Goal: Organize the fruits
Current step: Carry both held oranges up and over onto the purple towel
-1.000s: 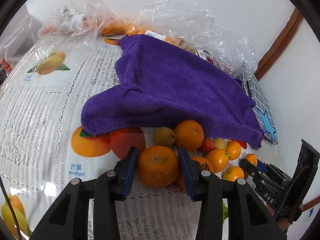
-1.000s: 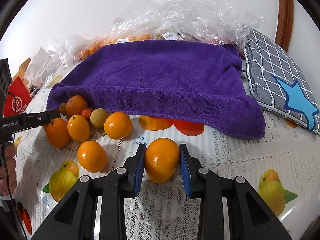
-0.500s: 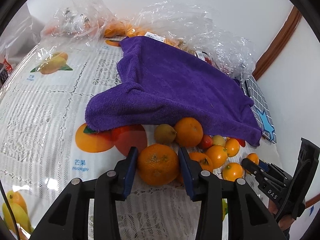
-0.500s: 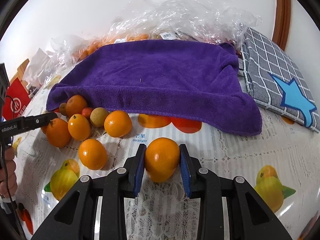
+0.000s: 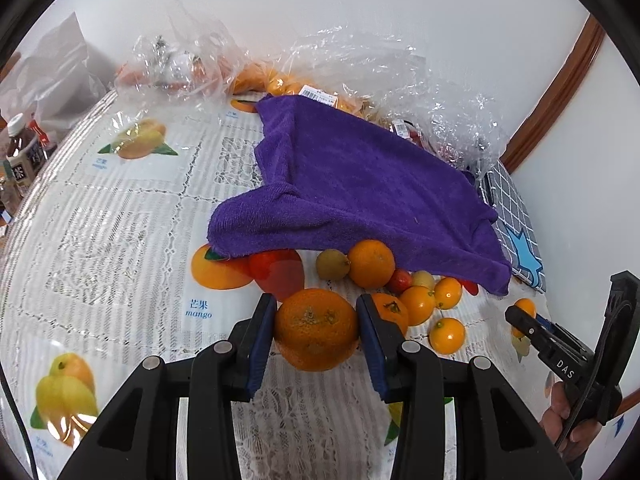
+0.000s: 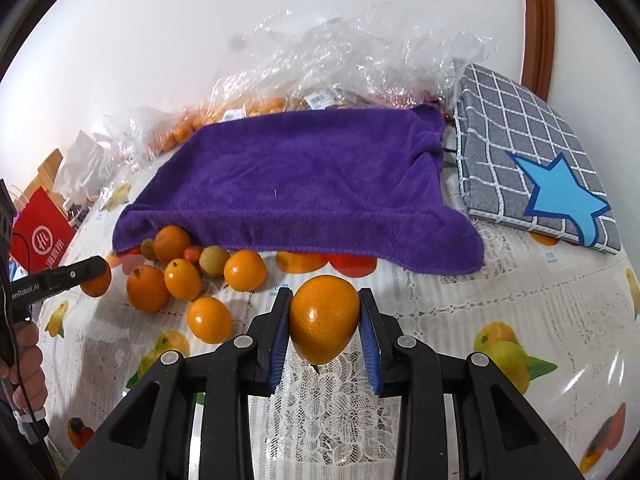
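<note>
Your left hand-held gripper point(image 5: 316, 334) is clamped on a rough-skinned orange point(image 5: 316, 330), blue pads pressing both its sides, and the fruit looks clear of the table point(image 5: 120, 216). The loose pile of fruit point(image 5: 416, 300) sits just to its right, tucked against the front hem of the purple towel point(image 5: 360, 196), which lies straight ahead and slightly right of this gripper. No bowl or tray shows in either view, so the towel is only my guess at the drop spot.

Your right hand-held gripper point(image 6: 324, 320) is closed on a smoother orange point(image 6: 324, 318), jaws narrower than the left's, the fruit pinched across its width with its longer axis running top to bottom. From this side the towel point(image 6: 296, 184) lies dead ahead, its front edge near the held fruit, and the pile point(image 6: 188, 276) is off to the left, between your two grippers.

The right hand looks the nearer and squarer to the towel, so it has the straighter path forward. The left one must angle rightward, passing over the pile rather than through it.
</note>
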Motion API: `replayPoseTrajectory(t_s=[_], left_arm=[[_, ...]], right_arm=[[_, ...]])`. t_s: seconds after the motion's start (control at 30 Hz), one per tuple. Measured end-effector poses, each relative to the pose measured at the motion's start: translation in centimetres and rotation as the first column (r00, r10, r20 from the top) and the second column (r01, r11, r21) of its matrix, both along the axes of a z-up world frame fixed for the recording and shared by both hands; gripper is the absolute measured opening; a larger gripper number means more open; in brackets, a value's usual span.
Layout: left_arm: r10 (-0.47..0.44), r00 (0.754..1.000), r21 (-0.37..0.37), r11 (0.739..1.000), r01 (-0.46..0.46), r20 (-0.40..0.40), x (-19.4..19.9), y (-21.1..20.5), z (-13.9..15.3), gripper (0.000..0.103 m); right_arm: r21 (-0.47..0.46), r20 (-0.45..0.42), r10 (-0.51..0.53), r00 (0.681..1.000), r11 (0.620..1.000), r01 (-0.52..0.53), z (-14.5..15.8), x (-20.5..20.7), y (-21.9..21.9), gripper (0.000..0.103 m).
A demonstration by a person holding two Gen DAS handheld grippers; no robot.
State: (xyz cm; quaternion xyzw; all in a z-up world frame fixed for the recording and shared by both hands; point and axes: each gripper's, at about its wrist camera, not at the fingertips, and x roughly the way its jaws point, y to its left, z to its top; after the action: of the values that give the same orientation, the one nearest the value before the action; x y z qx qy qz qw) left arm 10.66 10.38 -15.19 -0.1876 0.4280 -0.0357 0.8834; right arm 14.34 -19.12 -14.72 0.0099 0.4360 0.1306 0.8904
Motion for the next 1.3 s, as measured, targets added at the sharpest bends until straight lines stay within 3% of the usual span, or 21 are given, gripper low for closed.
replayPoseTrajectory(t_s=[0.37,0.73,1.0,1.3], left_arm=[[-0.005,0.999,0.031,1.0,0.004,0.049,0.7,-1.1,4.3,0.039],[-0.037,0.995,0.033,0.999,0.034,0.096,3.9,-1.7,7.4,0.039],[-0.049,0.992,0.061,0.997,0.042,0.119,7.4,-1.5,8.5,0.039],[-0.045,0.993,0.072,0.997,0.037,0.105,12.7,-0.4,8.0,0.039]], right_arm=[[-0.005,0.026,-0.001,1.0,1.0,0.001,2.5,0.1,-0.7,0.033],[-0.014,0.048,-0.013,0.999,1.0,0.014,4.9,2.3,-0.9,0.032],[-0.015,0.071,-0.022,0.997,1.0,0.023,6.4,5.6,-0.4,0.033],[-0.017,0.075,-0.027,0.997,0.999,0.029,5.5,10.6,-0.2,0.032]])
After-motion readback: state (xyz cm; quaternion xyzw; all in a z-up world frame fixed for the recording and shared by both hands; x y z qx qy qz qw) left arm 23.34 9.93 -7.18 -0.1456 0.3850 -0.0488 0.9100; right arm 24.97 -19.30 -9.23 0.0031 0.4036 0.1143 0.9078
